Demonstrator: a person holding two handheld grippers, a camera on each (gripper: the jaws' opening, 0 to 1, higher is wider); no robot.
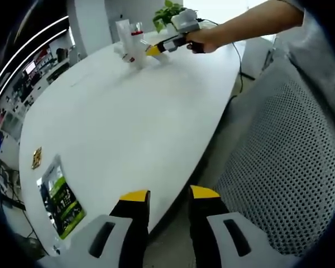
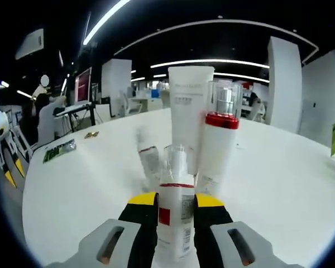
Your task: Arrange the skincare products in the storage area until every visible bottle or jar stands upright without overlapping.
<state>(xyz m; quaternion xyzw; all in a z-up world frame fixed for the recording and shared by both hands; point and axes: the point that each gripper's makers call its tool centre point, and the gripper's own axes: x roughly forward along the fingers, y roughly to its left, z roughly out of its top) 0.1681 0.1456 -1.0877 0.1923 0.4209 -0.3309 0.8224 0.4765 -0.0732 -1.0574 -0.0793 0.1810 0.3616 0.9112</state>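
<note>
Small white bottle (image 2: 175, 215) with a clear cap and red band, lower centre of the right gripper view, upright on the white table (image 2: 89, 178); pinched between the two yellow-tipped jaws of the right gripper (image 2: 176, 202). Directly behind it: a taller white pump bottle (image 2: 216, 148) with a red collar under a clear cap, upright; a white tube (image 2: 187, 114) standing on its end, at frame centre; a small item (image 2: 149, 161) to the left, partly hidden, kind unclear. In the left gripper view the same cluster (image 1: 129, 42) sits at upper centre, far across the table (image 1: 128, 128), with the right gripper (image 1: 156, 48) reaching in from the upper right, held by a person's hand (image 1: 204, 40). Left gripper (image 1: 170, 195) at bottom centre, jaws spread, holding nothing, poised over the table edge. Green packet (image 1: 60, 201) at lower left; mesh chair back (image 1: 285, 162) at right; potted plant (image 1: 166, 15) at top.
</note>
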